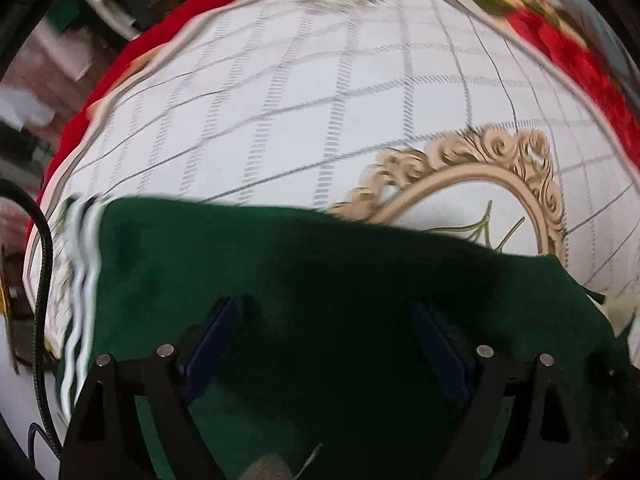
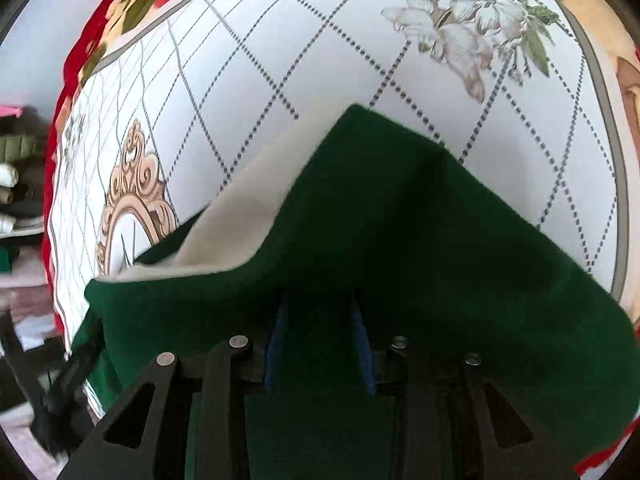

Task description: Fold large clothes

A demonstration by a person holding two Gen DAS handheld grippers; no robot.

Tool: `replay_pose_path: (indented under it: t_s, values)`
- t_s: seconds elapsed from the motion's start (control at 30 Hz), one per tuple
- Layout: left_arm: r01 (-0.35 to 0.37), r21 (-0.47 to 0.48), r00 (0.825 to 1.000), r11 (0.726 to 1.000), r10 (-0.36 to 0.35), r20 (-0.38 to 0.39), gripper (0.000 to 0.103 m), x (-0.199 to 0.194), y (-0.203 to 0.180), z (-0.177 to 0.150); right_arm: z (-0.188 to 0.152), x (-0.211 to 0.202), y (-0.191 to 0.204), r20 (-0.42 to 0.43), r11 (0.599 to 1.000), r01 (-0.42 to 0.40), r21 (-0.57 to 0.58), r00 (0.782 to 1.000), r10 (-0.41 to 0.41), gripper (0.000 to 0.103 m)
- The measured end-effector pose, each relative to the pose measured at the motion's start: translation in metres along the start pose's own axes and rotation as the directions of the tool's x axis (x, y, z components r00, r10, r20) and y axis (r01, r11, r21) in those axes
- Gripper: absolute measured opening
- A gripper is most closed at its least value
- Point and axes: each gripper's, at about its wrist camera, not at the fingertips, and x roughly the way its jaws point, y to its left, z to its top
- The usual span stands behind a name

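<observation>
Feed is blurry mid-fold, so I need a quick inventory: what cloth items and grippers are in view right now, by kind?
Dark green fleece garment with cream lining: 1
White checked tablecloth with floral print: 1
Red floral blanket under the tablecloth: 1
Black two-finger grippers, left gripper and right gripper: 2
Total: 5

Domestic interior, probably a bedroom or living room. A bed point(image 2: 280, 60) carries a white sheet with a dotted grid, printed flowers point(image 2: 472, 32) and a gilt-frame motif point(image 1: 480, 184), over a red floral blanket point(image 1: 580, 64). Folded textiles point(image 2: 20, 168) are stacked beyond the bed's left edge.
</observation>
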Motion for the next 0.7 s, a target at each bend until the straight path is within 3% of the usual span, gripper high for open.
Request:
replay_pose_path:
  t_s: [0.1,0.2,0.37,0.53,0.6,0.63,0.7]
  values:
    - [0.007,-0.097,0.999,0.995,-0.004,0.036,0.090,-0.034,0.052,-0.009,-0.002,-0.031,0.014,0.036,0.996,0.014,-0.087,0.999,-0.011,0.033]
    - [-0.046,-0.186,0.997,0.982,0.057,0.056,0.090,-0.051,0.106,-0.019,-0.023,-0.060,0.012,0.081,0.988,0.006,-0.157,0.997,0.007,0.033]
    - [-0.073,-0.293,0.996,0.953,0.083,0.020,0.089,-0.024,0.170,-0.016,-0.049,-0.091,0.036,0.164,0.963,-0.073,-0.258,0.979,0.118,0.038]
    - [-0.025,-0.284,1.000,0.958,0.021,-0.019,0.089,0.012,0.183,0.004,-0.044,-0.062,0.072,0.136,0.961,-0.100,-0.256,0.981,0.139,0.040]
    - [-0.022,-0.264,1.000,0.964,0.015,-0.027,0.087,0.024,0.181,0.010,-0.042,-0.053,0.083,0.133,0.962,-0.071,-0.264,0.985,0.110,0.040]
    - [-0.018,-0.253,1.000,0.967,0.014,-0.018,0.083,0.028,0.180,0.013,-0.041,-0.049,0.085,0.128,0.961,-0.065,-0.270,0.986,0.103,0.040]
    - [0.011,-0.224,1.000,0.974,-0.007,0.021,0.030,0.028,0.177,0.015,-0.041,-0.042,0.088,0.105,0.962,-0.061,-0.266,0.990,0.091,0.040]
